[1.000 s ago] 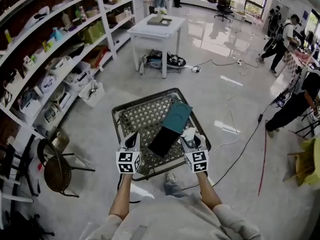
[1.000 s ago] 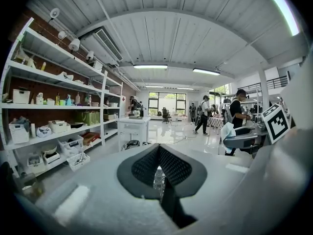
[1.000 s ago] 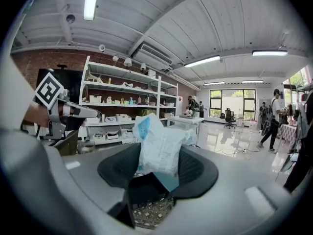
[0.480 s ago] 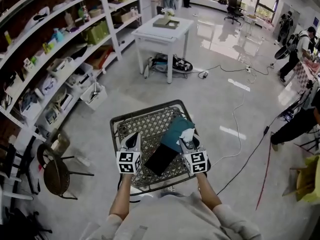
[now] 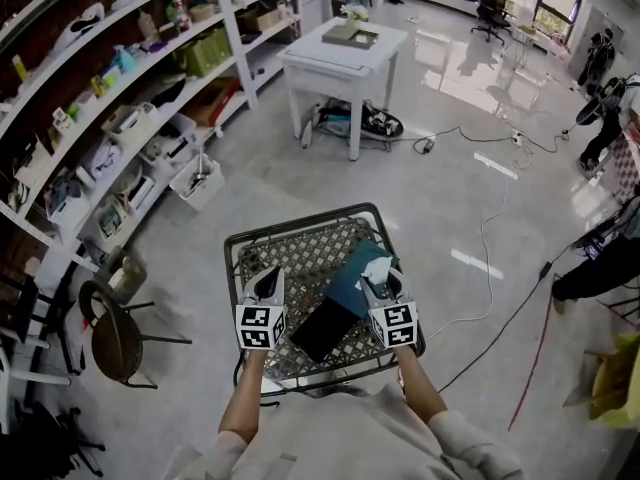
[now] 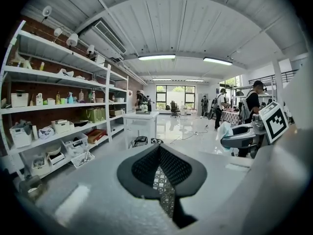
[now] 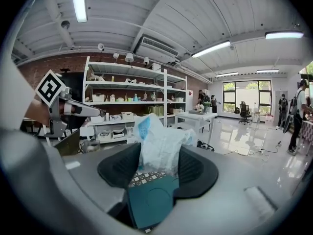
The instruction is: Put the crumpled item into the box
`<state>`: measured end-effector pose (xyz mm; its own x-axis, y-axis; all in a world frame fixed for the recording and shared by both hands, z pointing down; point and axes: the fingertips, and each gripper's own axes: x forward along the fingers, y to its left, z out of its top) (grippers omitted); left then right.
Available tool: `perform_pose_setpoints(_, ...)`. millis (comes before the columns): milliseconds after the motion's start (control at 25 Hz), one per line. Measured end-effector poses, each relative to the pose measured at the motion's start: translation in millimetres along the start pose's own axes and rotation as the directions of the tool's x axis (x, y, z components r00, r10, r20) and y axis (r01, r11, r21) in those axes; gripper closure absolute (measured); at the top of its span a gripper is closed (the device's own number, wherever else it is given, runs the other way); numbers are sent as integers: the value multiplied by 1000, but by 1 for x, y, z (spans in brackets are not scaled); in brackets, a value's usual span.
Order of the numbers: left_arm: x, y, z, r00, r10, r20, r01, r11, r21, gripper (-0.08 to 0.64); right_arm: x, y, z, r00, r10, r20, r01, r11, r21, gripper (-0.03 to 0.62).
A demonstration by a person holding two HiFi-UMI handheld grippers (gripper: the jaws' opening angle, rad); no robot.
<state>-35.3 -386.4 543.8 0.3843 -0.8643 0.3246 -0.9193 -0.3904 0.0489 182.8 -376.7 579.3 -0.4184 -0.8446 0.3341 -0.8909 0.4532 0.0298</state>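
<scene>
Two grippers: held side by side over the near edge of the mesh table [image 5: 292, 240], one in each of the person's hands.
Left gripper [image 6: 158, 153]: jaws pressed together with nothing in them; I'd say it is parked alongside so it stays clear of the drop.
Right gripper [image 7: 159, 166]: jaws stand well apart, and the pads squeeze the crumpled item [image 7: 162, 146] from both sides.
Crumpled item: a white wad with a blue patch, sticking up above the jaws. It is not in the box yet; it hangs over the table, above the teal lid [image 5: 352, 276]. A side grip like this should let it fall free once the jaws spread.
Box [image 5: 322, 330]: dark and open-topped, lying on the mesh between the two grippers, mouth up to take the wad.
Teal lid: lies off the box at its far end, seemingly touching it, so the opening is clear.
Next move, as I judge it: carry the wad a little leftward over the box, then release.
Shelves [image 5: 120, 118]: well apart, along the left wall.
White table [image 5: 345, 53]: farther still, across open floor.
</scene>
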Motion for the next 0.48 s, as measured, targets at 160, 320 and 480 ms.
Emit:
perform_pose_setpoints(160,7,3,-3,1000,-3,-20,3,1000,9,555,9,0,-5,1000,13,-19,-12,1000,5,377)
perform_pose_setpoints(320,9,6,-9,999,-12,-31,13,1000,5,555,13,5,-14,999,12,-37,-12,1000,12,377)
perform_pose_setpoints(480,9,14,-16,999,-31,-42,31,1000,2,556,19,14,-16,999,3,-51,-2,1000,14,377)
